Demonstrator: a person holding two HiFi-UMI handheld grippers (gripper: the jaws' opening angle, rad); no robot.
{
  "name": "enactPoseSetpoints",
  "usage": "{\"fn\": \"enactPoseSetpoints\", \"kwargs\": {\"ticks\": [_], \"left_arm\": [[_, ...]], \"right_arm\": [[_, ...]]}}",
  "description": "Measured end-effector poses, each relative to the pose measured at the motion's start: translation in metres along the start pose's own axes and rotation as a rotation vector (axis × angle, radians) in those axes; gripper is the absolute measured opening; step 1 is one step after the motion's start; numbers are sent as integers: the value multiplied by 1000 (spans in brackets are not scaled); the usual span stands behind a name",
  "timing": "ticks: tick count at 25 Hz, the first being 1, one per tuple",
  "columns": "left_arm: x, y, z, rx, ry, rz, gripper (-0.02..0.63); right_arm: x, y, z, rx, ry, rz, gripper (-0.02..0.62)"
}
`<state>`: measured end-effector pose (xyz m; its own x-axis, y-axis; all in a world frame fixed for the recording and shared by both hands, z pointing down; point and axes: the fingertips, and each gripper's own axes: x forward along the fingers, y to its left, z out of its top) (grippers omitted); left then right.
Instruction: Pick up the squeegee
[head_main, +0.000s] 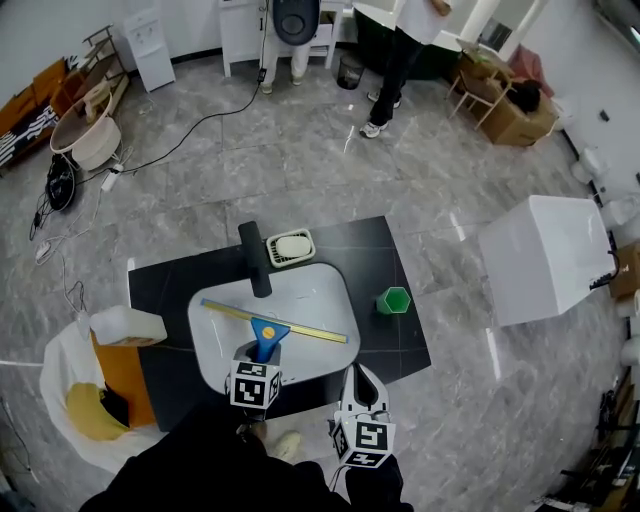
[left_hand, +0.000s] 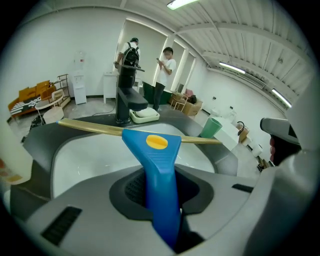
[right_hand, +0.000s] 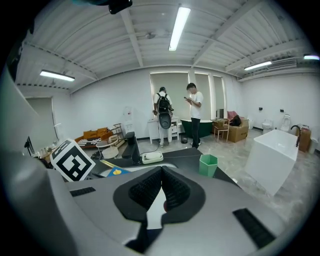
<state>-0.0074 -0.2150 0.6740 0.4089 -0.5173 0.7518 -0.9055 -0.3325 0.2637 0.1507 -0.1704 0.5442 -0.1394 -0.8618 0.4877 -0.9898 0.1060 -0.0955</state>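
Observation:
The squeegee has a blue handle with a yellow button and a long yellow blade. It hangs above the white sink basin, its blade lying across the basin. My left gripper is shut on the blue handle; in the left gripper view the squeegee rises from between the jaws of the left gripper. My right gripper hovers just right of it, over the counter's front edge. In the right gripper view the right gripper has its pads together with nothing between them, and the squeegee shows at its left.
The basin is set in a black counter with a black faucet, a soap dish and a green cup. A white box stands at the right, a lined bin at the left. People stand at the back.

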Motion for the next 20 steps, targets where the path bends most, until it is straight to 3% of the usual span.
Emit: {"fn": "enactPoseSetpoints", "kwargs": {"ticks": [20], "left_arm": [[-182,-55,6,87,-307,55,97]], "right_arm": [[-144,27,16,-49,-169,22,15]]}}
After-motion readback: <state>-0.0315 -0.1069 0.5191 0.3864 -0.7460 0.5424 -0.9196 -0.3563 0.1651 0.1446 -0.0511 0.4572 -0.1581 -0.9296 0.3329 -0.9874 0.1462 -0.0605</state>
